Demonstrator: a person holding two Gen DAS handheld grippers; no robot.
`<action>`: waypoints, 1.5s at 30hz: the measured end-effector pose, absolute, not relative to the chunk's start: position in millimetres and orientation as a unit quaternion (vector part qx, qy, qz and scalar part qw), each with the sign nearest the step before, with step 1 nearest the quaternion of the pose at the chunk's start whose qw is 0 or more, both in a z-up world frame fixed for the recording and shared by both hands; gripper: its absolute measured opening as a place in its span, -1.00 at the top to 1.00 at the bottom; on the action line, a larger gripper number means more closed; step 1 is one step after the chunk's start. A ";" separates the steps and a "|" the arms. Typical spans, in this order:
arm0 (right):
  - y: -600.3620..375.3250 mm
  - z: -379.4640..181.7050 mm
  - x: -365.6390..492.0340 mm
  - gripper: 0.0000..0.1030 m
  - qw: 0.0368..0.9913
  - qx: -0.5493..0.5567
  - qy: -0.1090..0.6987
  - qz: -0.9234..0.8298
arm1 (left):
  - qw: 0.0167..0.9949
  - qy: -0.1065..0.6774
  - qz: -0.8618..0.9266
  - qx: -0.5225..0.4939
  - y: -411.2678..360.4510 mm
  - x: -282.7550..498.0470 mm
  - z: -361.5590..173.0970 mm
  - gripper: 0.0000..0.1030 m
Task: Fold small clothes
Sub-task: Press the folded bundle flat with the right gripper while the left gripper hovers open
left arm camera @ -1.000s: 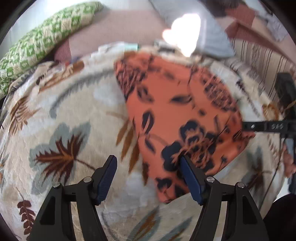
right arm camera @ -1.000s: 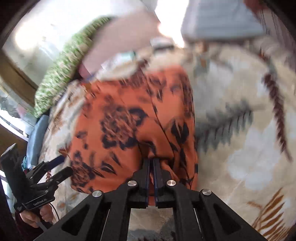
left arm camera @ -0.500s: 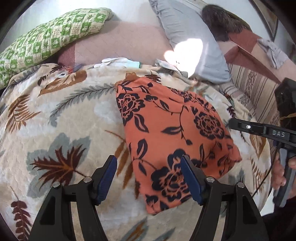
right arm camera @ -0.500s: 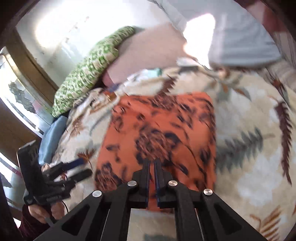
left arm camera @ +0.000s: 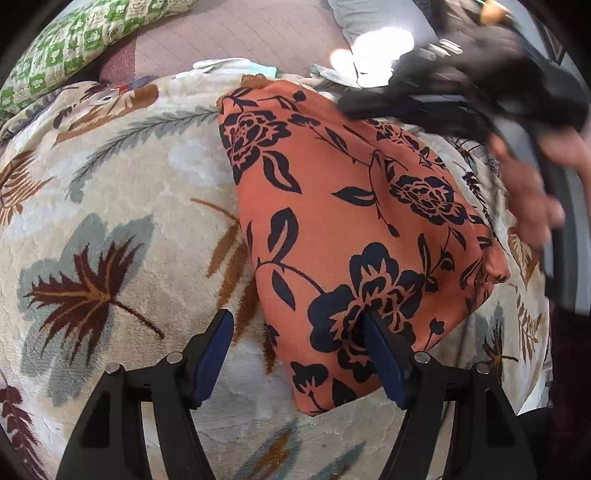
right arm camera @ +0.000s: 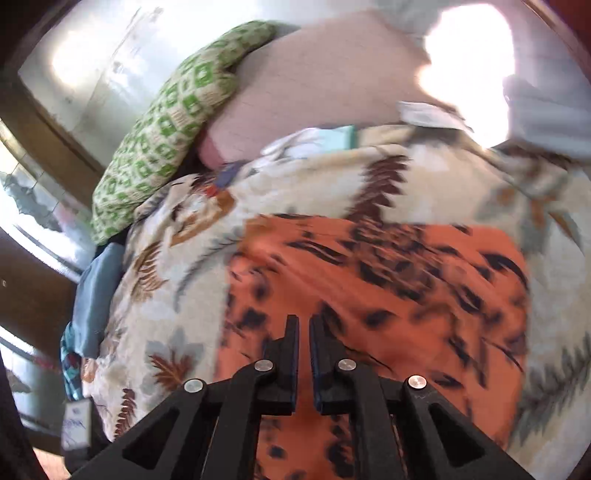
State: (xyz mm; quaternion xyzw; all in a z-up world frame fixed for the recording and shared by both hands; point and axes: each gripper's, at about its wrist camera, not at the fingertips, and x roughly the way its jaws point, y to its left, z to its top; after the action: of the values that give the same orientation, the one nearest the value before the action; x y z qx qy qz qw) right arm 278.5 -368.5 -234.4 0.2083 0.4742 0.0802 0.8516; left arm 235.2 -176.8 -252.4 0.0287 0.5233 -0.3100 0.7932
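Bedding on a bed, none of it being folded.
A cream leaf-print blanket (left arm camera: 122,221) covers the bed; behind it lie a green checked pillow (left arm camera: 85,44), a pink quilted sheet (left arm camera: 240,37) and a grey pillow (left arm camera: 369,18).

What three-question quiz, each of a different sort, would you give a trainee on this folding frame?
1. True or false: the left gripper stands with jaws wide, gripping nothing.
2. The orange floral garment lies on: A) bare wood, B) the leaf-print blanket, C) the green patterned pillow.
3. Fill in: the right gripper has jaws ____.

Key: 1 true; 2 B; 3 shut.
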 end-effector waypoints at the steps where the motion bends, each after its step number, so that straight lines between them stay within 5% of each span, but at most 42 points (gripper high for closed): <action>1: -359.4 -235.9 296.6 0.85 0.843 0.207 0.488 0.092 | 0.794 0.522 -0.311 0.030 -176.3 234.7 -251.6 -0.42; 6: -342.0 -281.4 374.4 0.90 0.809 0.191 0.552 0.074 | 0.797 0.514 -0.314 0.044 -174.7 233.5 -251.6 -0.42; 10: -359.7 -282.3 389.8 0.90 0.813 0.235 0.528 0.066 | 0.788 0.523 -0.324 0.023 -166.8 239.7 -249.7 -0.42; 20: -392.2 -229.8 265.3 0.90 0.854 0.234 0.461 0.063 | 0.820 0.479 -0.314 0.018 -156.8 237.0 -221.6 -0.42; 27: -424.0 -274.9 183.7 0.89 0.842 0.242 0.483 -0.003 | 0.796 0.526 -0.297 0.048 -168.5 236.3 -246.0 -0.42; 34: -421.3 -240.1 169.4 0.90 0.864 0.260 0.429 0.039 | 0.820 0.483 -0.306 0.003 -163.0 243.1 -220.8 -0.42; 39: -412.9 -275.7 186.0 0.87 0.820 0.262 0.506 0.045 | 0.784 0.530 -0.318 0.047 -188.1 237.2 -251.6 -0.42; 45: -406.4 -250.6 171.5 0.87 0.827 0.265 0.487 0.091 | 0.784 0.522 -0.323 0.088 -191.8 228.4 -250.4 -0.43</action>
State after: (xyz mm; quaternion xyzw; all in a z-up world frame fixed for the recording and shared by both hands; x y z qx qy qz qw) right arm 171.5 -406.4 -250.6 0.2654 0.4874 0.0911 0.8269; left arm 228.4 -191.8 -250.4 0.0881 0.5225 -0.3228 0.7843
